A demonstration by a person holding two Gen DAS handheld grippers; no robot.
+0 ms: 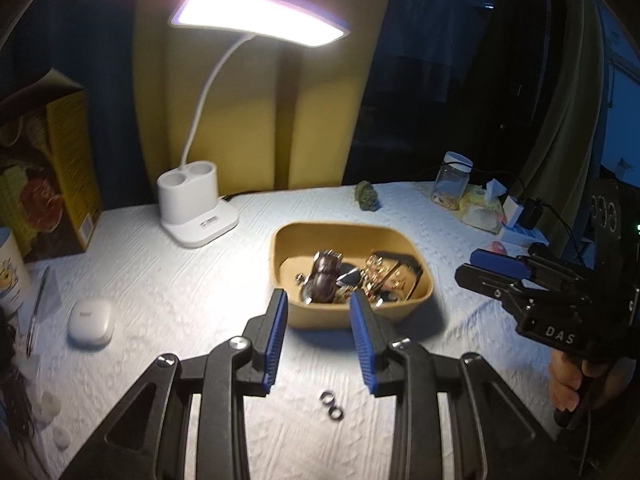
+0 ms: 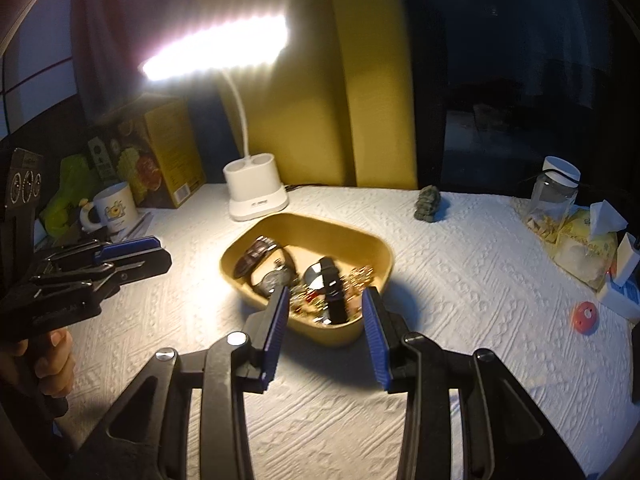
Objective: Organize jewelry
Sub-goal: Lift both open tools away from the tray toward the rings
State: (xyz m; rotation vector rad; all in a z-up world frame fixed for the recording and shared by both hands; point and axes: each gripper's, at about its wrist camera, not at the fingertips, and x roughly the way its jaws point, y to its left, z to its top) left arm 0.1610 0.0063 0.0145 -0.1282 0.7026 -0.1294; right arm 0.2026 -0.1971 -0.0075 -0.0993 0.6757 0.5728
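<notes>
1. Nearest me, two small dark rings (image 1: 333,404) lie side by side on the bare bench (image 1: 168,280), loose and outside the tray. They sit just below my left hand-held gripper (image 1: 319,300), so I judge they are the pieces I have yet to sort.

2. My left hand-held gripper is held wide, nothing between its blue pads (image 1: 276,340). I keep it spread and low over the near edge of the tray, ready to dip either for the rings or into the pile.

3. My right hand-held gripper (image 2: 326,294) is likewise wide and empty, its tips hanging over the tray's near rim. From the left camera it shows side-on at the far right, so there I cannot tell its opening.

4. The tan tray (image 2: 376,252) sits mid-bench under the light. It holds the jewelry in a heap: a brown-strap watch (image 2: 256,258) on the left, a dark-faced watch (image 2: 276,278) beside it, a black-strap watch (image 2: 332,292) in the middle, and a gold tangle (image 2: 356,278) to the right. All of it touches and overlaps, which is why it needs separating; I expect the gold chains to snag.

5. Farther back, the white lamp (image 2: 258,188) stands just behind the tray, its head bent over to light the work.

6. At the far edges, well apart: a mug (image 2: 114,208), a yellow box (image 2: 168,152), a jar (image 2: 554,192).
</notes>
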